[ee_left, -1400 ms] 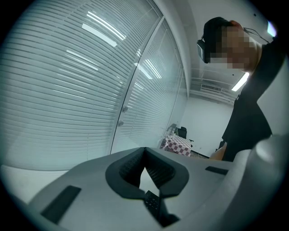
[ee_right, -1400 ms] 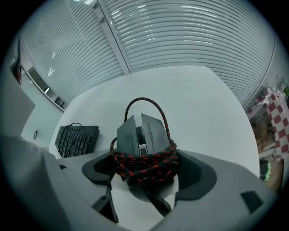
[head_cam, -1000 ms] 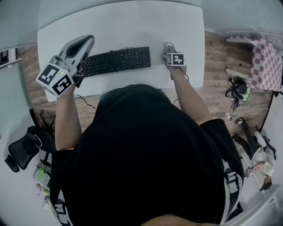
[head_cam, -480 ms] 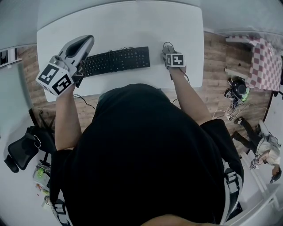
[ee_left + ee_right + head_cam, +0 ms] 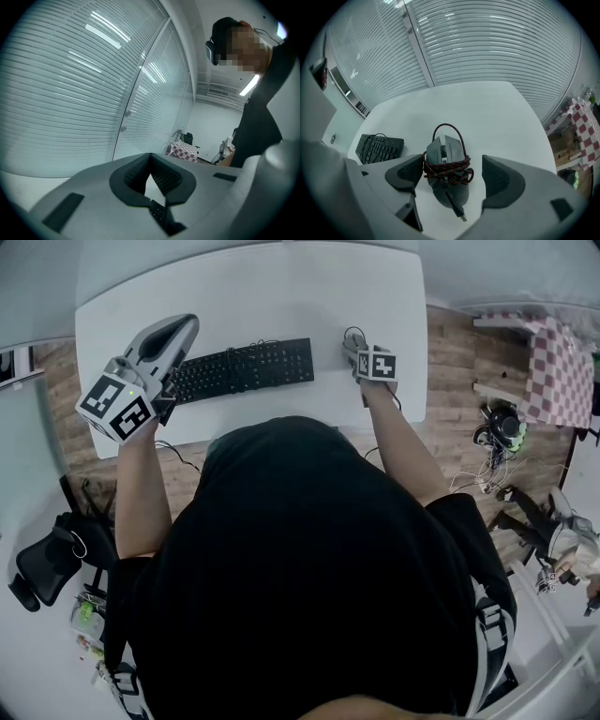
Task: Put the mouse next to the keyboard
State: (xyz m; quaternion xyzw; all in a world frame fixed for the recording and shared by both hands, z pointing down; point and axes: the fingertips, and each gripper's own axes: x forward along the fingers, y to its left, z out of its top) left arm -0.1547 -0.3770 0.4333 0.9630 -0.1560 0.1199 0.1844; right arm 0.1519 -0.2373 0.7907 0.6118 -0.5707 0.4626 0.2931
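Observation:
A grey mouse (image 5: 446, 174) with a red-and-black braided cable wound round it lies on the white table (image 5: 497, 112). It sits between the jaws of my right gripper (image 5: 452, 171), which is open. The left pad is at the cable and a gap stays by the right pad. In the head view the mouse (image 5: 351, 341) lies right of the black keyboard (image 5: 246, 369), just ahead of my right gripper (image 5: 357, 352). My left gripper (image 5: 178, 329) hovers raised over the keyboard's left end, shut and holding nothing; its own view shows the left gripper (image 5: 150, 161) with its tips together.
The table's right edge (image 5: 420, 352) lies close to the mouse. Beyond it, on the wooden floor, stand a red-checked table (image 5: 553, 371) and tangled cables (image 5: 497, 432). An office chair (image 5: 37, 563) is at lower left. Window blinds (image 5: 487, 42) stand behind the table.
My right gripper has shifted slightly to the right along the table. The left gripper and the keyboard have not moved.

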